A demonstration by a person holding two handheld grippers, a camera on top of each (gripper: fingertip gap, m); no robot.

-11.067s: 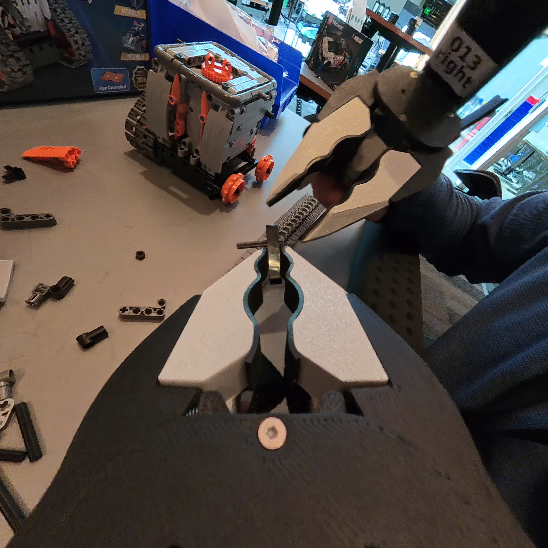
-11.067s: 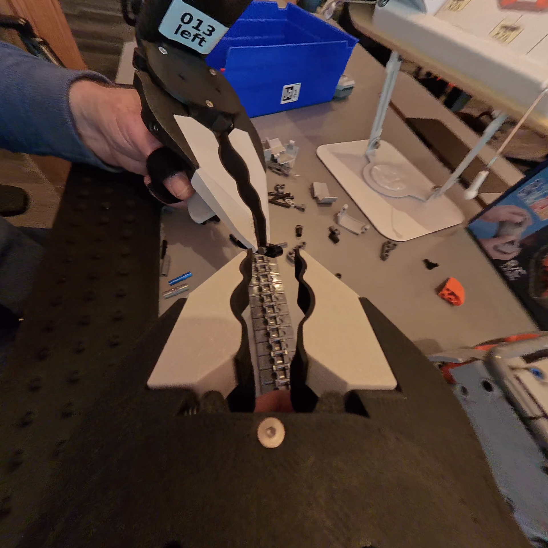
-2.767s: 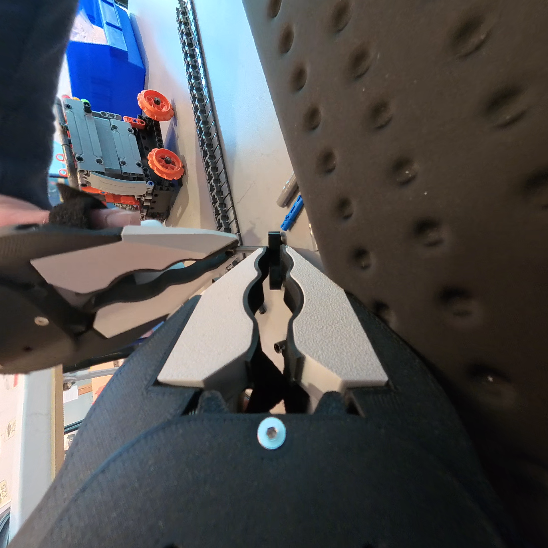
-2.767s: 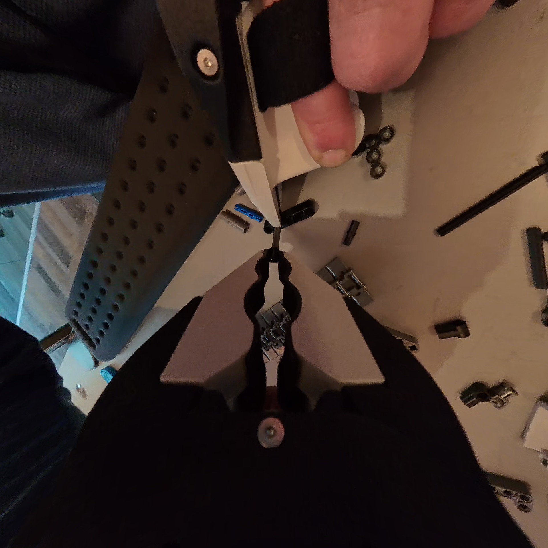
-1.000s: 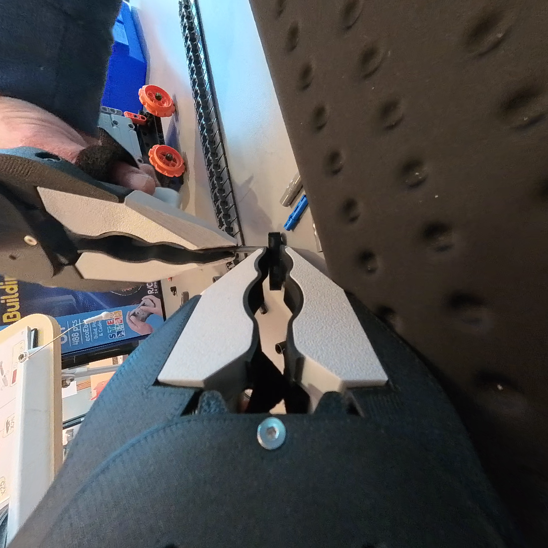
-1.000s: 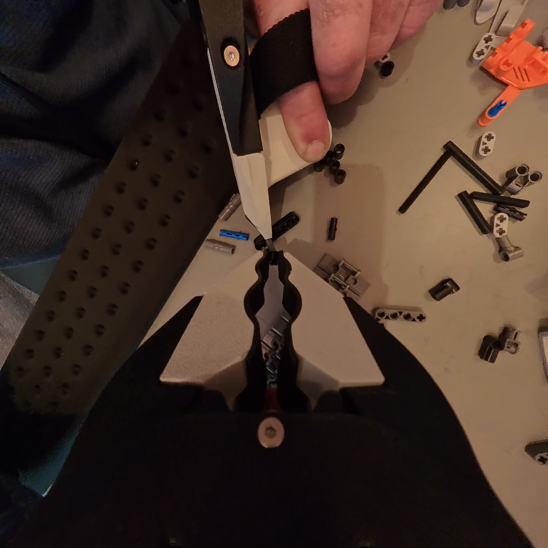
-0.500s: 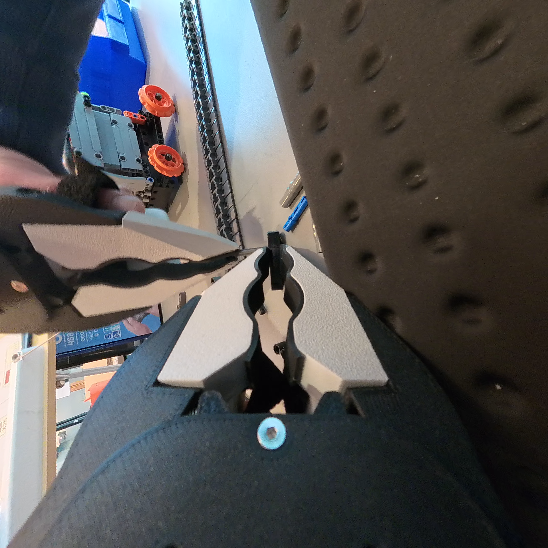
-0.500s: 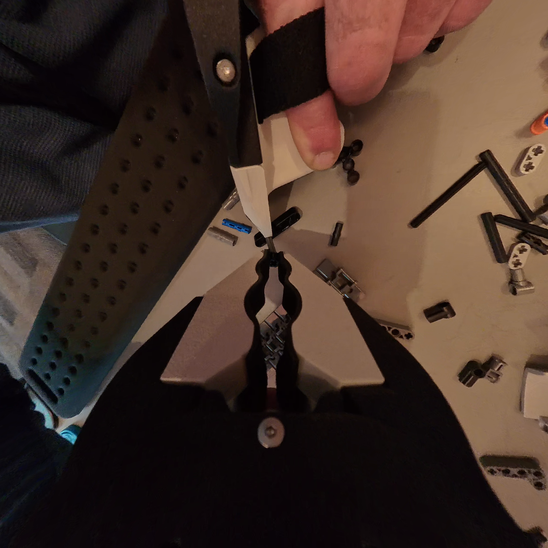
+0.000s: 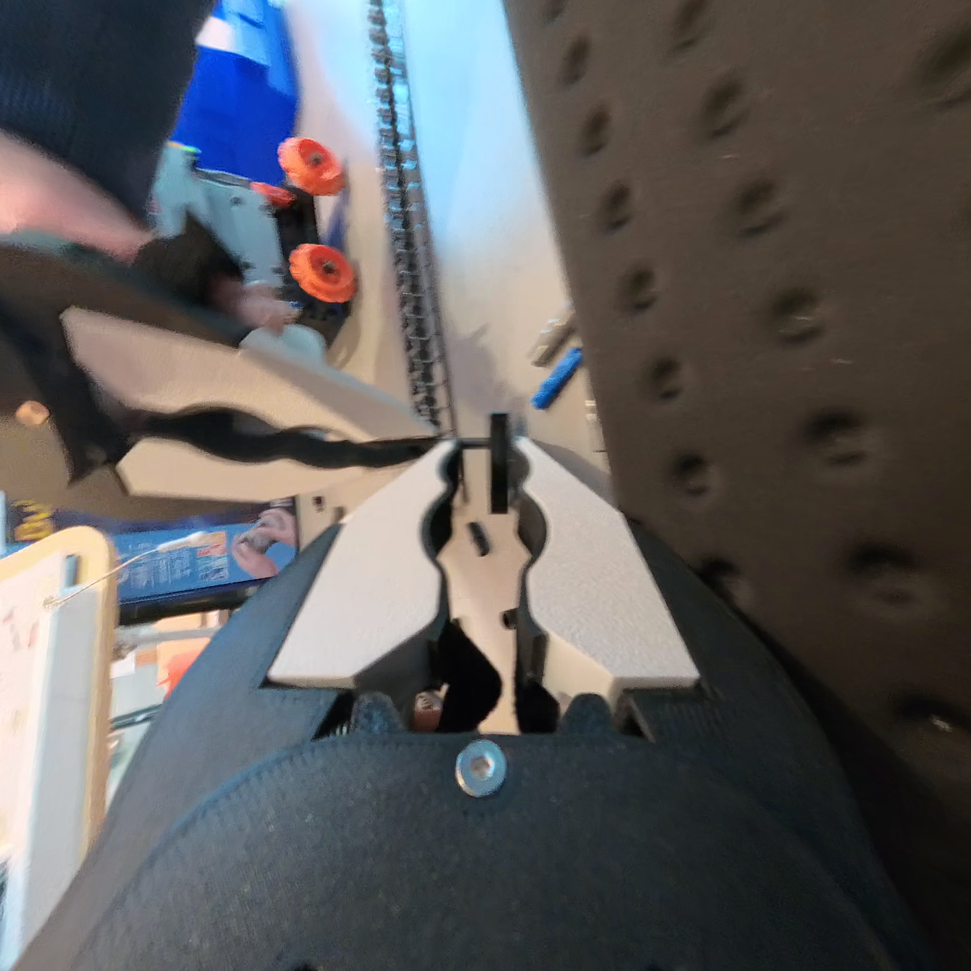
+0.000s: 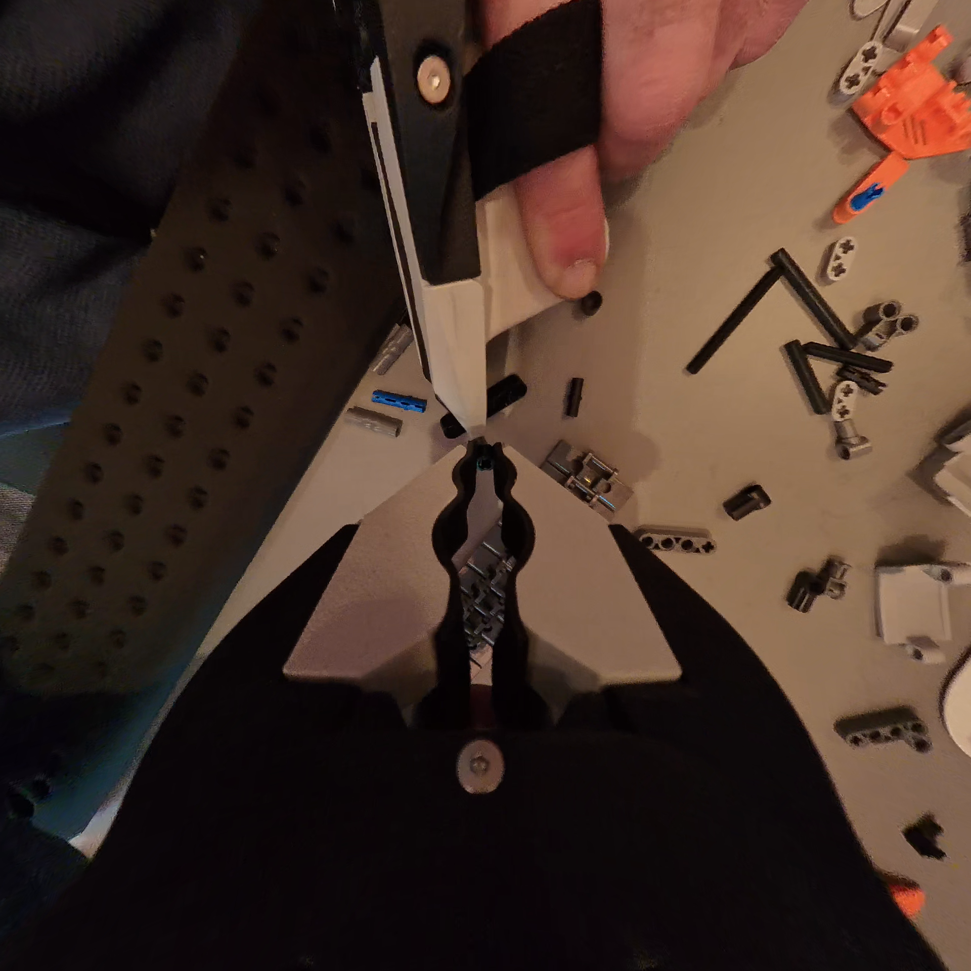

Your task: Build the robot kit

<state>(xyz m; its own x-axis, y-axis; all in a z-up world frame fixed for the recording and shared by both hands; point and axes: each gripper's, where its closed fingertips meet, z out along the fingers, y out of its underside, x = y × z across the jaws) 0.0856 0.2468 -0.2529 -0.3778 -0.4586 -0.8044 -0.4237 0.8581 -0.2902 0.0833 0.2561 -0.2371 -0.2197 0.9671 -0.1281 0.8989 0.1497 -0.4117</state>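
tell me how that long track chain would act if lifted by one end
The chain is many small hinged links, so it would probably hang limp rather than stay straight. It looks like thin plastic, so likely light. Pushed sideways, it would probably bend into a curve, not roll.
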